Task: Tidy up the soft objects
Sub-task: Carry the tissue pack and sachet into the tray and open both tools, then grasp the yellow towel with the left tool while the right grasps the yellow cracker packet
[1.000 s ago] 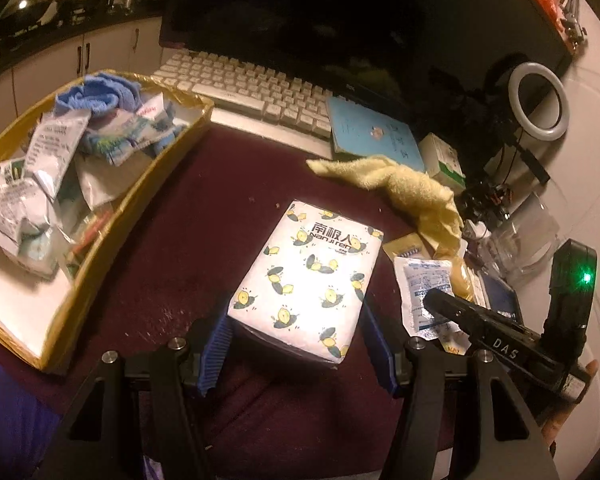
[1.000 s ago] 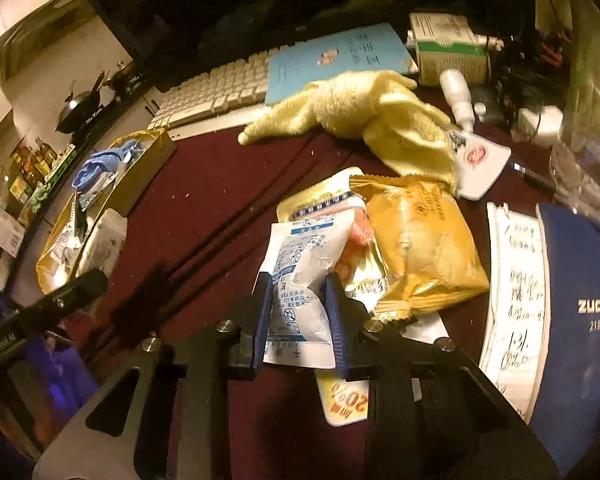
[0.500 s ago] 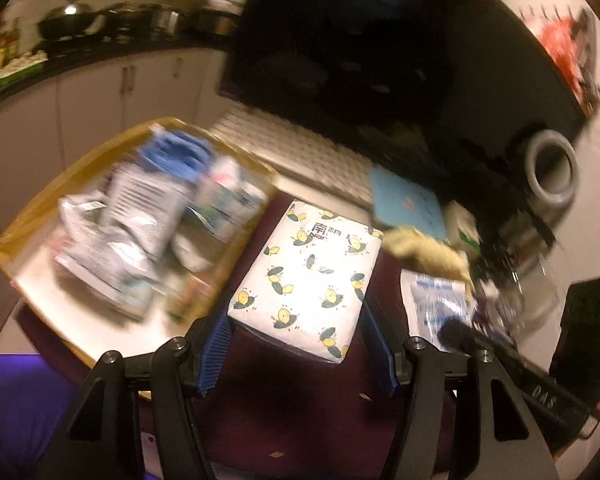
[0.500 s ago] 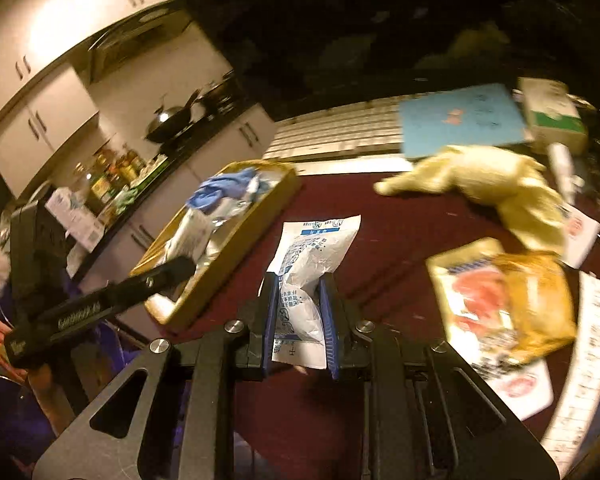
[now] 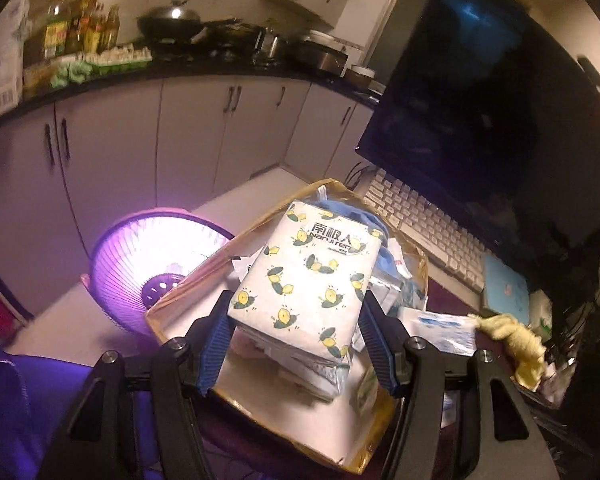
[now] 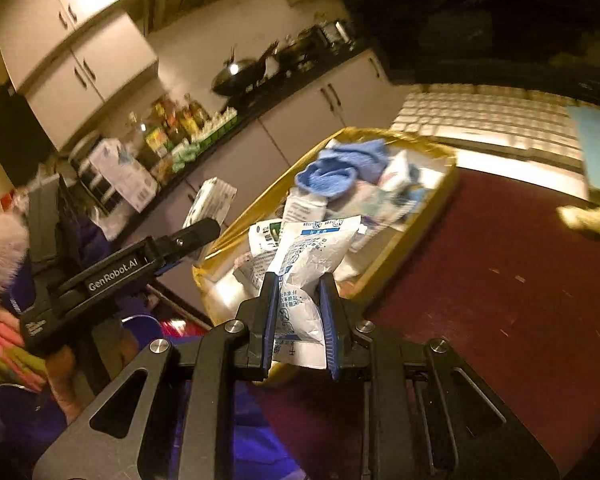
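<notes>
My left gripper (image 5: pixel 294 324) is shut on a white tissue pack with lemon prints (image 5: pixel 308 280) and holds it in the air over the gold tray (image 5: pixel 180 292). My right gripper (image 6: pixel 298 316) is shut on a crinkled white and blue packet (image 6: pixel 308 264), held above the tray's near edge (image 6: pixel 412 232). The tray holds several packets and a blue cloth (image 6: pixel 336 172). A yellow cloth (image 5: pixel 512 336) lies on the dark red table (image 6: pixel 500 280). The left gripper's body also shows at the left of the right wrist view (image 6: pixel 140 264).
A white keyboard (image 5: pixel 424 224) and a dark monitor (image 5: pixel 480 92) stand behind the tray. A blue booklet (image 5: pixel 504 292) lies right of the keyboard. A glowing purple heater (image 5: pixel 148 264) stands on the floor left of the tray. Kitchen cabinets (image 5: pixel 180 140) are beyond.
Both grippers have lifted their items off the table and swung left to the tray. The tissue pack and the packet now hang over the tray.
</notes>
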{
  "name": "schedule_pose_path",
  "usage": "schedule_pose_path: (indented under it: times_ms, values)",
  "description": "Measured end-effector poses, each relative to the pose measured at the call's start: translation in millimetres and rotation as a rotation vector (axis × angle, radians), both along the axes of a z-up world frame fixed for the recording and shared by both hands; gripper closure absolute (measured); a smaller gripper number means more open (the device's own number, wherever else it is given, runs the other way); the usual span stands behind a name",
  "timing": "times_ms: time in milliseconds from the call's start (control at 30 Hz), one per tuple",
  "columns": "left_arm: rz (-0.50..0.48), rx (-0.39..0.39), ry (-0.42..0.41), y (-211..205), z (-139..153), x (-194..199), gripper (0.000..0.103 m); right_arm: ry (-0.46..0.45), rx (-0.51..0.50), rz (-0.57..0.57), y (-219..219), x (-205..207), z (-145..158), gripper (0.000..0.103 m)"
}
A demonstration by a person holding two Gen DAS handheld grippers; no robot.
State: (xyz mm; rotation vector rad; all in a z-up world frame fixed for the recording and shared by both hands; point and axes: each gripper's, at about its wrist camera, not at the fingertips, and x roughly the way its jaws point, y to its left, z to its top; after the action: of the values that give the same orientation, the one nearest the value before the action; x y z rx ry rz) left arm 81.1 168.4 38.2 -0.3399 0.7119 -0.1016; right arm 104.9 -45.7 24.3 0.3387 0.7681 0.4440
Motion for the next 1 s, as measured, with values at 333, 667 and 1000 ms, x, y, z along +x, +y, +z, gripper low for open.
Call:
schedule_pose_path:
  times_ms: [333, 667, 1000]
  values:
    - [-0.045, -0.021, 0.087, 2, -34, 32, 0.041, 0.032, -0.083, 0.039, 31, 35, -27, 0.081]
    - [0.0, -0.182, 0.023, 11, -23, 8, 0.023, -0.046, -0.008, 0.005, 10, 0, -8, 0.042]
    - [-0.039, -0.034, 0.023, -36, -17, -9, 0.018, -0.006, 0.088, -0.082, -53, -53, -15, 0.042]
